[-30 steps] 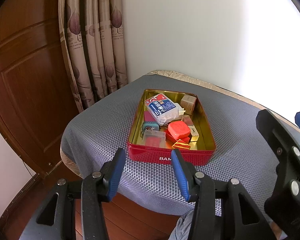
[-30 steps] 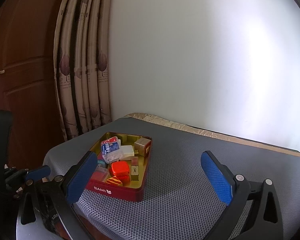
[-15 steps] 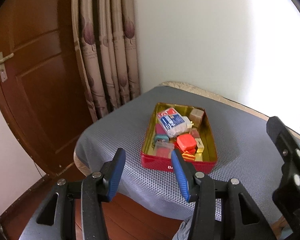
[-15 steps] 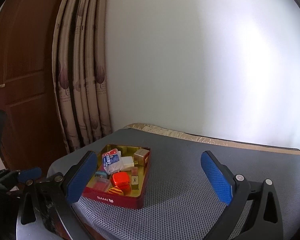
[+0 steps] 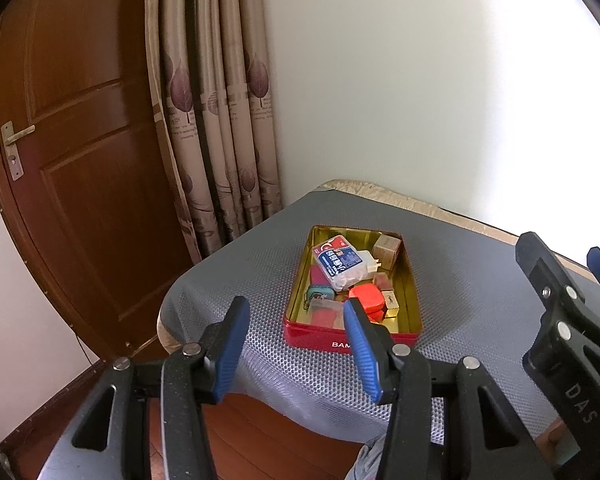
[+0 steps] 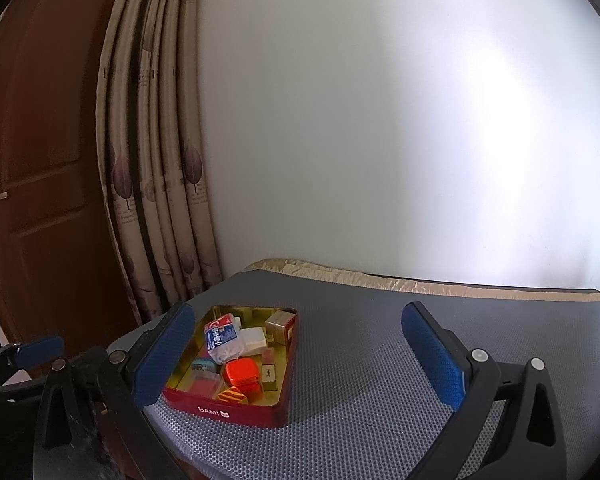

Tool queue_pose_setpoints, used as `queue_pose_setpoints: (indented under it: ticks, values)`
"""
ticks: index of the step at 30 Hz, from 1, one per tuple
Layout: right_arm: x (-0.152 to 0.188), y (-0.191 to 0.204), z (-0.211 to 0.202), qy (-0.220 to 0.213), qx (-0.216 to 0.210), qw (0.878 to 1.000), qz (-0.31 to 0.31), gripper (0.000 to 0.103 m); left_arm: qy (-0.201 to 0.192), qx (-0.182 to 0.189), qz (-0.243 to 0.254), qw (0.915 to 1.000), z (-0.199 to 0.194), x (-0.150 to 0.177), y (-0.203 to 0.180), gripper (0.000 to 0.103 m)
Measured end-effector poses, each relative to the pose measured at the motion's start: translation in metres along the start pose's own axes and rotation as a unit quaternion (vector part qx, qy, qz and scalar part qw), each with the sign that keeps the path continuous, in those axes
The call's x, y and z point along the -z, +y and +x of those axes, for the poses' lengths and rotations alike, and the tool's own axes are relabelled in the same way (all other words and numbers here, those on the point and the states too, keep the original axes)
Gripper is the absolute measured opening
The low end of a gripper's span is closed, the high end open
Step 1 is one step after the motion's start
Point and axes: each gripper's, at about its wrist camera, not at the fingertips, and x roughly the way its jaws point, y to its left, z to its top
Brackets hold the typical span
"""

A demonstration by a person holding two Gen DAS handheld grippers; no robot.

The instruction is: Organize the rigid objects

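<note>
A red tin [image 5: 320, 340] with a gold inside sits on the grey mesh surface [image 5: 472, 292], near its left corner. In the tin lie a blue-and-white tissue pack [image 5: 338, 260], a brown cube box [image 5: 387, 247], an orange-red box [image 5: 366, 297], a small teal tin [image 5: 320, 293] and other small pieces. My left gripper [image 5: 294, 304] hovers in front of and above the tin, open and holding nothing. In the right wrist view the tin [image 6: 228, 410] is at lower left, and my right gripper [image 6: 296, 308] stands wide open and holding nothing in front of it.
The grey surface [image 6: 380, 360] ends at a rounded corner close to the tin's left and front. A beige leaf-print curtain [image 5: 220, 140] and a brown wooden door [image 5: 80, 160] stand to the left. A white wall is behind. Wooden floor [image 5: 260, 440] lies below.
Both grippers have risen and drawn back from the tin, which now looks smaller and farther. More of the door and curtain shows. Both grippers' jaws stand as before.
</note>
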Motion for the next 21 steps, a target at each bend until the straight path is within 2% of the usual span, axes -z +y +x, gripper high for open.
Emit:
queue_pose_setpoints:
  ticks: [21]
  values:
    - [0.002, 0.006, 0.002, 0.021, -0.006, 1.000, -0.010, 0.102, 0.024, 0.009, 0.002, 0.9997, 0.009, 0.001, -0.001, 0.051]
